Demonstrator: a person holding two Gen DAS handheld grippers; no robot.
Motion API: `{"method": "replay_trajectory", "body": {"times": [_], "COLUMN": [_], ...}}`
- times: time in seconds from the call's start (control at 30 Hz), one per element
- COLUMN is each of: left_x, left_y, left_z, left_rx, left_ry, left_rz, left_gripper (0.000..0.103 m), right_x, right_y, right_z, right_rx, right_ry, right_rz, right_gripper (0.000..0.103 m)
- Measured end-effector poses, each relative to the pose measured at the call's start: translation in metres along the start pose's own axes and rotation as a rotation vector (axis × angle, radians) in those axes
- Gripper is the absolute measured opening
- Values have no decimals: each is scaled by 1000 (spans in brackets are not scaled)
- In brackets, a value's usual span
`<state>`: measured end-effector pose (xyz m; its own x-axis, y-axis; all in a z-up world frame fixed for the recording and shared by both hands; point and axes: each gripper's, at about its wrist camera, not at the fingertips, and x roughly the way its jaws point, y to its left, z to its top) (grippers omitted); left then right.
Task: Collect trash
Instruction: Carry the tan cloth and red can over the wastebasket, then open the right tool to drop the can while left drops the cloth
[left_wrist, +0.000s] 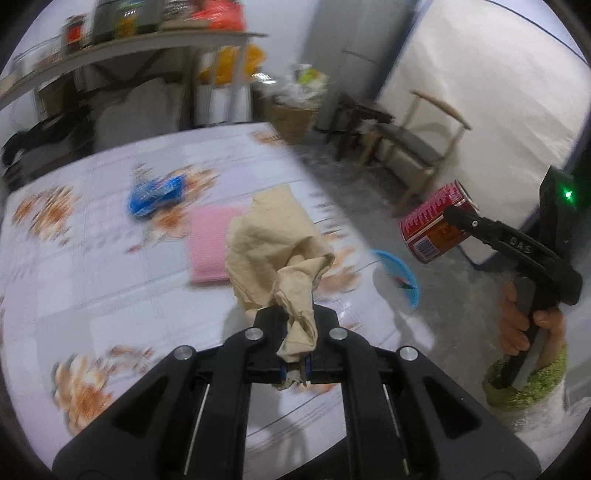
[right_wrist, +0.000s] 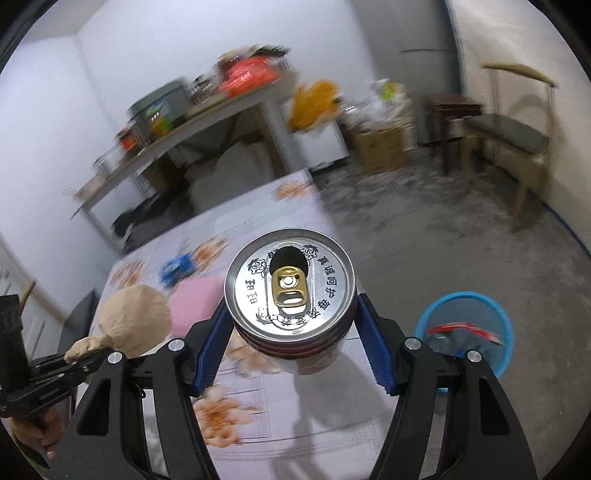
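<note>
The left gripper (left_wrist: 293, 332) is clamped on a crumpled beige paper (left_wrist: 273, 243) and the right gripper (right_wrist: 291, 332) on a red can (right_wrist: 291, 295), both lifted above the bench (left_wrist: 110, 258), short of the blue basket (right_wrist: 480, 306) on the floor beside it. By my reading neither piece is binned yet, and a blue wrapper (left_wrist: 157, 194) and a pink cloth (left_wrist: 207, 247) lie on the bench, farther from the basket.

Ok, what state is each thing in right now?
Left hand-held gripper: shut on the crumpled paper.
Crumpled paper: held above the table.
Right hand-held gripper: shut on the can.
Can: opened, held in the air.
Blue wrapper: lying on the table.
Blue basket: on the floor, something red inside.
</note>
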<state>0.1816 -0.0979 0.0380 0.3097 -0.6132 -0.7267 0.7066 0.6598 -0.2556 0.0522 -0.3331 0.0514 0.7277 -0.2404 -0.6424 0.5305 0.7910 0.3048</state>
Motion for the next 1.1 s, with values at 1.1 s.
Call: {"method": "replay_trajectory", "body": {"times": [1.1], "left_x": [220], "left_y": [-201], "left_z": [46], "left_rx": [287], "left_ry": [371], "left_rz": [-189], "left_gripper": [5], "right_x": [143], "right_y": [-303], "right_z": [-112], "right_rx": [619], "right_ry": [338], "right_rz": [-289], "right_gripper": [65]}}
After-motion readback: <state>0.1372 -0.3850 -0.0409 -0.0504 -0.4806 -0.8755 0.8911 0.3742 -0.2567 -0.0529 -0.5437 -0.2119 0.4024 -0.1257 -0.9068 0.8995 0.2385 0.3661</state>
